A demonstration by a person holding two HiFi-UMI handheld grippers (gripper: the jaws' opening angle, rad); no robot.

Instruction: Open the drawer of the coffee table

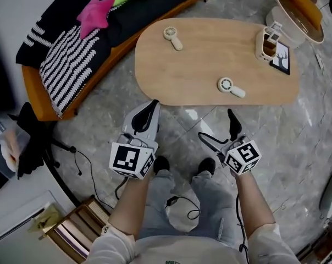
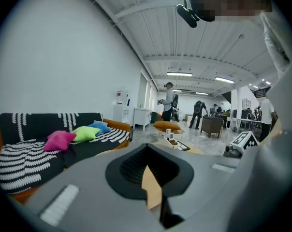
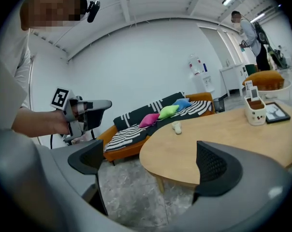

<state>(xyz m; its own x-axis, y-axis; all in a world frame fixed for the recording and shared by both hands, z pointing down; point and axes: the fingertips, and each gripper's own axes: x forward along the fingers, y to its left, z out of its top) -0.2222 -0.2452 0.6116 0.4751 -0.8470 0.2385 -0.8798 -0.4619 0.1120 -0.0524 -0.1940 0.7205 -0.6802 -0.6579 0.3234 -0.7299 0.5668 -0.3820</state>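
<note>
Item: coffee table [image 1: 210, 59]. Oval top in pale wood, standing on a grey stone floor just ahead of the person's feet, with the sofa [image 1: 72, 48] beside its far left end

Drawer: not seen in any view. The head view shows only the top. The right gripper view shows the near edge and one leg [image 3: 160, 181], with no front or pull to be made out. Probably set under the top.

On the top: two small hand fans [image 1: 172, 36] [image 1: 230, 87], well apart; a white holder [image 1: 266, 44] at the right end; a framed picture [image 1: 281, 58] just beside it.

Left gripper [image 1: 150, 109]: jaws pressed together, nothing between them, held above the floor near the table's near edge.

Right gripper [image 1: 216, 126]: jaws wide apart and empty, pointed at the near edge, clear of it.

Status: task not begun; neither gripper touches the table.

Handling, as judged: a wooden drawer front should be stiff and hard, not fragile, and smooth enough to slip from the pads. It should slide freely on a straight, level pull. Best hold is a knob or the lower lip of the front, reached from below the overhang with the open right gripper. The table looks light and the floor is polished, so a jerk may drag the whole table and set the fans rolling
</note>
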